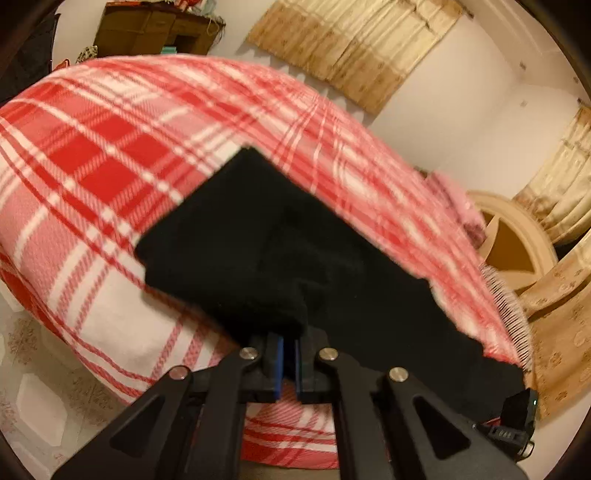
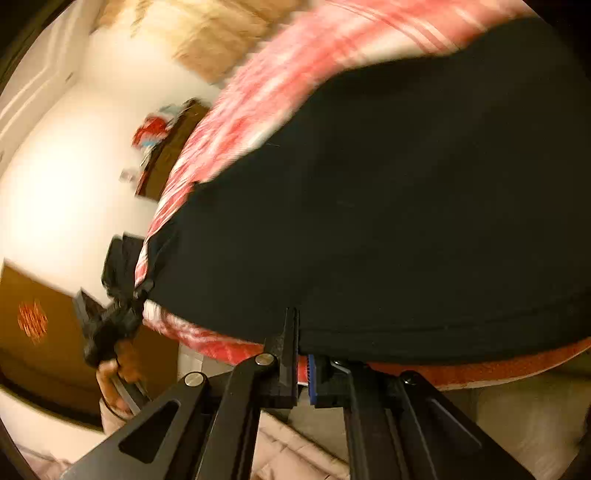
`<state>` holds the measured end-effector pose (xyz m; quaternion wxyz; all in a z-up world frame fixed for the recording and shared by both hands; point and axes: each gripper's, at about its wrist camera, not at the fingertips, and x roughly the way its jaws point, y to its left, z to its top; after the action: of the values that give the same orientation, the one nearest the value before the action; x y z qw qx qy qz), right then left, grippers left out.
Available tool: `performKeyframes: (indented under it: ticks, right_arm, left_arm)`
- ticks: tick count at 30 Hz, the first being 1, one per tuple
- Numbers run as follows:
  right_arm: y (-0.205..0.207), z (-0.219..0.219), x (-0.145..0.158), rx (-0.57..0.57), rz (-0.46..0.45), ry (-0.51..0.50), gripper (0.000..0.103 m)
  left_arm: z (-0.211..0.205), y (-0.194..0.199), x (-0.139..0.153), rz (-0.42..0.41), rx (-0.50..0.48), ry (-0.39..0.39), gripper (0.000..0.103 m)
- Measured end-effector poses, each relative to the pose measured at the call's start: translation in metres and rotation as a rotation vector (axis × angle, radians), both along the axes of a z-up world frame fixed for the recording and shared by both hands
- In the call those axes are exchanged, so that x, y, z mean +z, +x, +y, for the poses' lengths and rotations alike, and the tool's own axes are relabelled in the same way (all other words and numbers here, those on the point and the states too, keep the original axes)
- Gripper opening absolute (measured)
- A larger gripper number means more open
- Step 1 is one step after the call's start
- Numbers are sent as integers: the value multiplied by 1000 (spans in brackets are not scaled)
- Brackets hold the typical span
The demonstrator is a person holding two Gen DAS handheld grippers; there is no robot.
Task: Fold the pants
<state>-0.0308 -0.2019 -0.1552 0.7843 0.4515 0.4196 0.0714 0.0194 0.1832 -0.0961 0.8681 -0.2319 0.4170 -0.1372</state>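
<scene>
The black pants (image 1: pixel 266 236) lie folded on a red and white plaid blanket (image 1: pixel 92 155). My left gripper (image 1: pixel 290 343) is shut on the near edge of the pants, with black cloth bunched between its blue pads. In the right wrist view the pants (image 2: pixel 388 206) fill most of the frame. My right gripper (image 2: pixel 301 347) is shut on their near hem. The left gripper (image 2: pixel 110 317) and the hand holding it show at the left in that view, at the pants' other corner. The view is blurred.
The blanket (image 2: pixel 236 107) covers a bed. A brown cabinet (image 1: pixel 155 29) stands at the back left, beige curtains (image 1: pixel 354 44) hang on the wall, and a round cream headboard (image 1: pixel 517 243) sits at the right. Patterned floor (image 1: pixel 40 398) lies below left.
</scene>
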Motion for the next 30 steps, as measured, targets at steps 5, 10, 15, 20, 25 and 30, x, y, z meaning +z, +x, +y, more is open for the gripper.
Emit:
performKeyframes:
  ticks: [5, 10, 15, 20, 25, 30]
  right_arm:
    - [-11, -6, 3, 26, 37, 130, 66]
    - [-28, 3, 34, 105, -22, 118, 92]
    - [3, 19, 100, 217, -214, -106, 92]
    - [80, 33, 125, 297, -356, -181, 92]
    - [150, 68, 118, 403, -334, -375, 92]
    - [186, 84, 94, 503, -296, -392, 92]
  left_arm:
    - [7, -3, 0, 27, -37, 39, 24]
    - [27, -17, 28, -35, 24, 243, 63]
    - [28, -25, 65, -174, 131, 411, 62]
    - [-17, -15, 77, -272, 48, 383, 62]
    - [-42, 8, 28, -158, 62, 409, 62]
    - [-48, -2, 11, -222, 57, 569, 62]
